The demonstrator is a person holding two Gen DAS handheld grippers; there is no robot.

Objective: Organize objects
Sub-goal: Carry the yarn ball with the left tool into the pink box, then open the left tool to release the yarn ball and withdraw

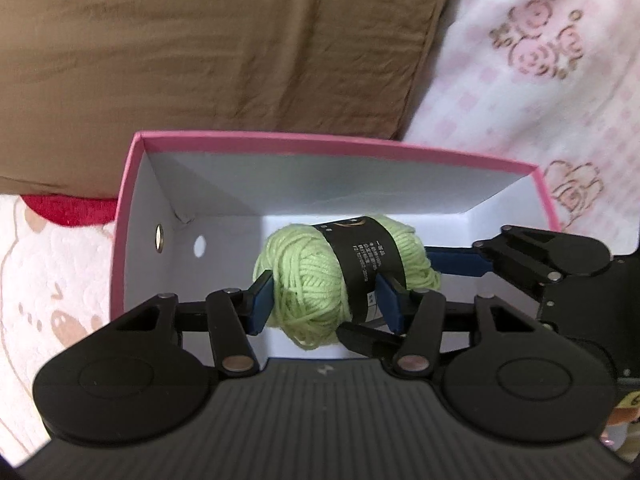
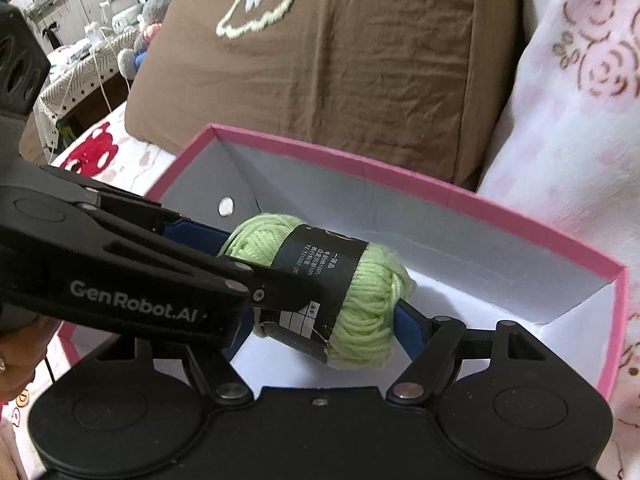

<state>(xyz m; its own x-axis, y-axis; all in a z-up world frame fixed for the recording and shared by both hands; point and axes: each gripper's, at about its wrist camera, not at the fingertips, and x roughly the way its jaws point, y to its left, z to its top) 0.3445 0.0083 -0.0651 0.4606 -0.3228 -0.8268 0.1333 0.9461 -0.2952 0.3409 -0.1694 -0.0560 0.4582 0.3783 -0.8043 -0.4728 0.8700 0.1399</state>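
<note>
**Green yarn held over the pink box**

A pale green yarn skein (image 1: 312,276) with a black paper band sits pinched between the left tongs (image 1: 324,300) and also the right tongs (image 2: 320,320), inside the white-lined pink box (image 1: 320,148).

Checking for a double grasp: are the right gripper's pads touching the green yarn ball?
Touching. In the right wrist view the right gripper has a blue pad pressed into the yarn ball; the left gripper also clamps it over the pink box.
</note>
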